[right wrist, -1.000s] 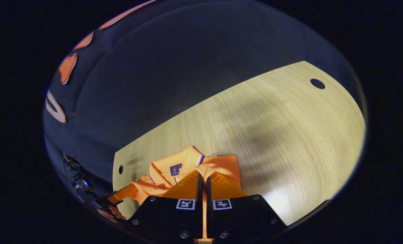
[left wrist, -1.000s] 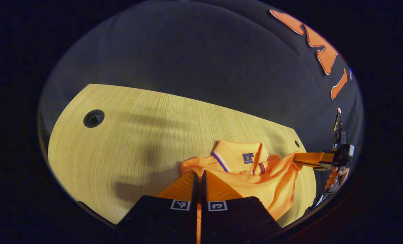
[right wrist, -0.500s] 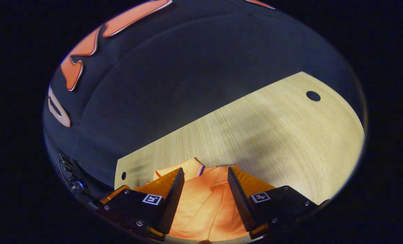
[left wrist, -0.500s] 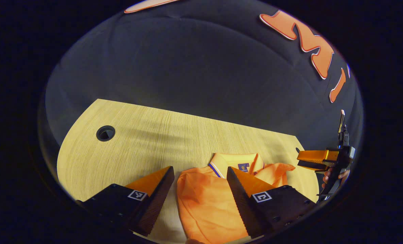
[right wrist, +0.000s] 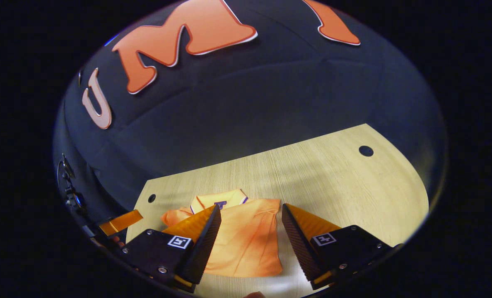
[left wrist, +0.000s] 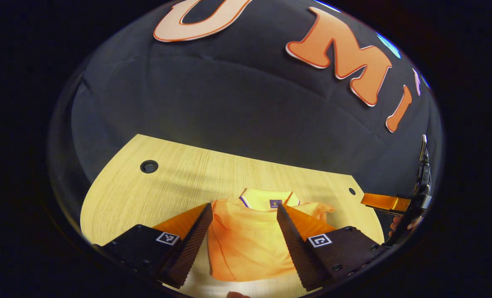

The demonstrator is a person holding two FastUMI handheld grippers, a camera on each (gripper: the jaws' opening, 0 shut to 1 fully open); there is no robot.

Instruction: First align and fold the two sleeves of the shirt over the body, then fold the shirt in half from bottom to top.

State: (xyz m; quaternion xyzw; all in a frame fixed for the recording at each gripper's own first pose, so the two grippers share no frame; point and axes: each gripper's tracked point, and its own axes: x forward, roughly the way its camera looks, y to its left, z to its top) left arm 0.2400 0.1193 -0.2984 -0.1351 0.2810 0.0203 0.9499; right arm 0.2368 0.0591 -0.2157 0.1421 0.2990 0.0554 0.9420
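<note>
Orange shirt [left wrist: 248,242] lies lengthwise on the desk [left wrist: 167,186], collar far, beneath my two open, empty hand-held grippers, left hand-held gripper [left wrist: 242,244] and right hand-held gripper [right wrist: 250,244].

My left gripper view looks forward and down from near above the tabletop [left wrist: 155,194]; my right gripper view does likewise beside it; both share the shirt [left wrist: 246,244] and booth wall [right wrist: 246,111]

Table [left wrist: 155,194] bare L and far of shirt [left wrist: 246,244]. R side wide open too. Only obstacle: other gripper [left wrist: 384,203] near R corner.
</note>
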